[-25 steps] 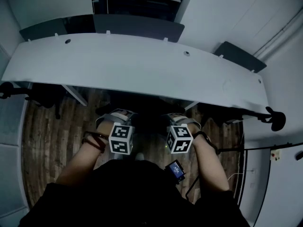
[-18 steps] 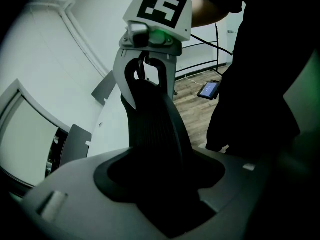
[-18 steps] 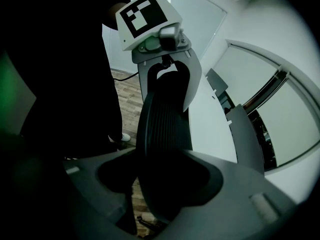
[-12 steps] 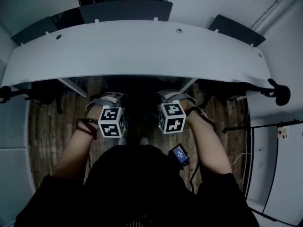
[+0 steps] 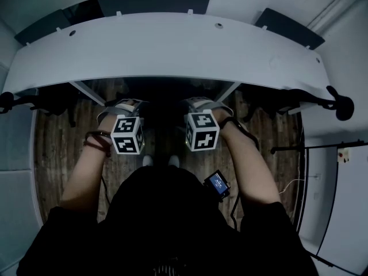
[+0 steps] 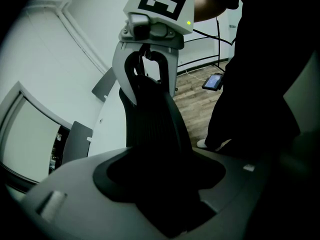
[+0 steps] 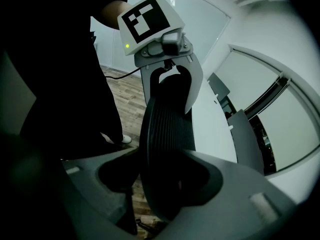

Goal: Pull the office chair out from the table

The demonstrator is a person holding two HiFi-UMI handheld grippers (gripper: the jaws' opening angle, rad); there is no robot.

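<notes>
The black office chair (image 5: 164, 105) is tucked under the white curved table (image 5: 172, 50), and only its dark back shows between my hands. My left gripper (image 5: 119, 107) and right gripper (image 5: 205, 104) clamp the top edge of the backrest side by side, close to the table's near edge. In the left gripper view the ribbed backrest (image 6: 152, 119) runs from my left gripper's jaws (image 6: 160, 184) up to the right gripper (image 6: 147, 79). The right gripper view mirrors this: backrest (image 7: 167, 129) fills my right gripper (image 7: 165, 184), with the left gripper (image 7: 170, 79) beyond.
Dark grey divider panels (image 5: 152, 2) (image 5: 289, 29) stand along the table's far edge. Black armrests of other chairs (image 5: 6, 102) (image 5: 339, 105) poke out at both table ends. The floor (image 5: 57, 148) is wooden planks. A small lit device (image 5: 217, 183) hangs at the person's right forearm.
The head view has tipped, so table and grippers sit higher in the picture. Both grippers keep their hold on the backrest, at about the same distance from the table edge.
</notes>
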